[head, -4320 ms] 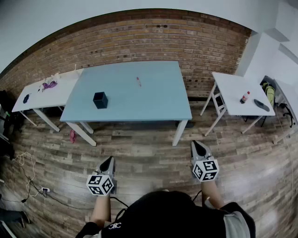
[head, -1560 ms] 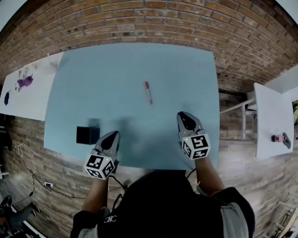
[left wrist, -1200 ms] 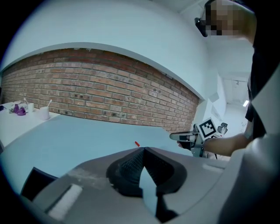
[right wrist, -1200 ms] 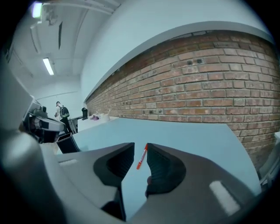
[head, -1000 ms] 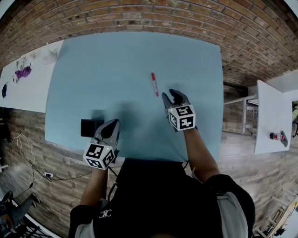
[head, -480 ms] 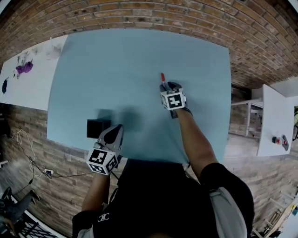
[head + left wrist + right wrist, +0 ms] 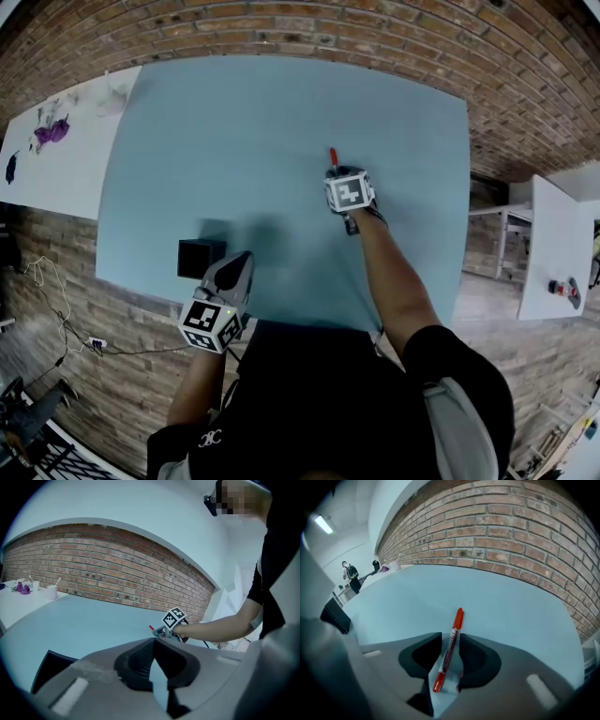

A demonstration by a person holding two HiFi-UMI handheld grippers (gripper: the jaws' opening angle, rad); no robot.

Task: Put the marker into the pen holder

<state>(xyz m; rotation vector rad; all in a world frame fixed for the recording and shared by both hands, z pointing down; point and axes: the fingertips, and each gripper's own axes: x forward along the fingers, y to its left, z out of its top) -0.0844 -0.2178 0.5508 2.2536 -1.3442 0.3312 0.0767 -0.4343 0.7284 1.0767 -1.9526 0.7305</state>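
Marker [image 7: 450,651] gripped by R gripper [image 7: 450,638], lying mid-table.
Table [image 7: 234,112] carries holder [image 7: 200,257] at near-left edge, well apart from marker. L gripper [image 7: 153,644] hovers just beside holder, jaws closed on nothing, prob. to steady it later. R gripper's jaws clamp marker's barrel lengthwise, cap poking fwd, prob. so it lifts level w/o slipping.

Wear: black short-sleeved top [image 7: 319,403], small white logo [image 7: 208,436] by left shoulder | left gripper [image 7: 240,260], right gripper [image 7: 335,172]: grey shells, dark jaws, white cubes [image 7: 211,324] with black square markers | black cable [image 7: 205,643] behind right gripper
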